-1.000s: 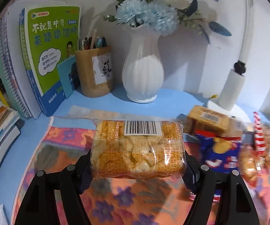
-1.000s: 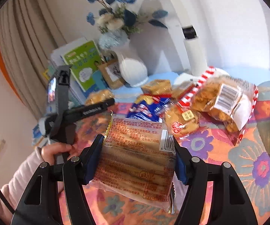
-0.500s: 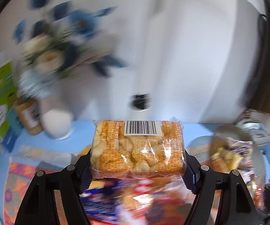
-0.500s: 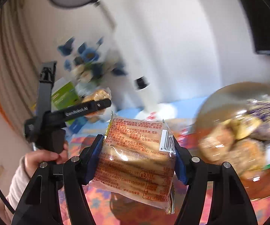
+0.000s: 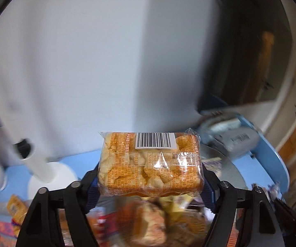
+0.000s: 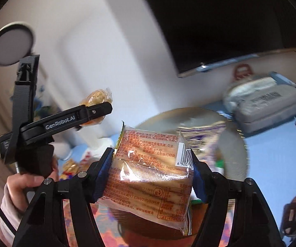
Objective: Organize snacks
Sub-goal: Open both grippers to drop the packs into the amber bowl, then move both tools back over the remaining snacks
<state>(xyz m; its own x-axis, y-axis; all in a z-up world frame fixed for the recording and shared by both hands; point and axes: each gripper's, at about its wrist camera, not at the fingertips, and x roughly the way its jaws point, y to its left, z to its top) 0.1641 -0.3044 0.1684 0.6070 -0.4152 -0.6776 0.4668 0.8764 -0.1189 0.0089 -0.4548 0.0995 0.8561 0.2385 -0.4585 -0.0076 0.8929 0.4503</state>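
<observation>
Snacks are held in both grippers. An orange puffed pack [image 5: 149, 162] is clamped in the left gripper [image 5: 150, 180], a biscuit pack [image 6: 151, 173] in the right gripper [image 6: 150, 175]; both sets of jaws have just been widening, packs between them. Below and beyond, a round tray [image 6: 232, 144] with wrapped snacks is seen on the blue table [image 6: 275, 160]. At far left, a hand [image 6: 27, 182] is seen holding the left gripper's handle.
</observation>
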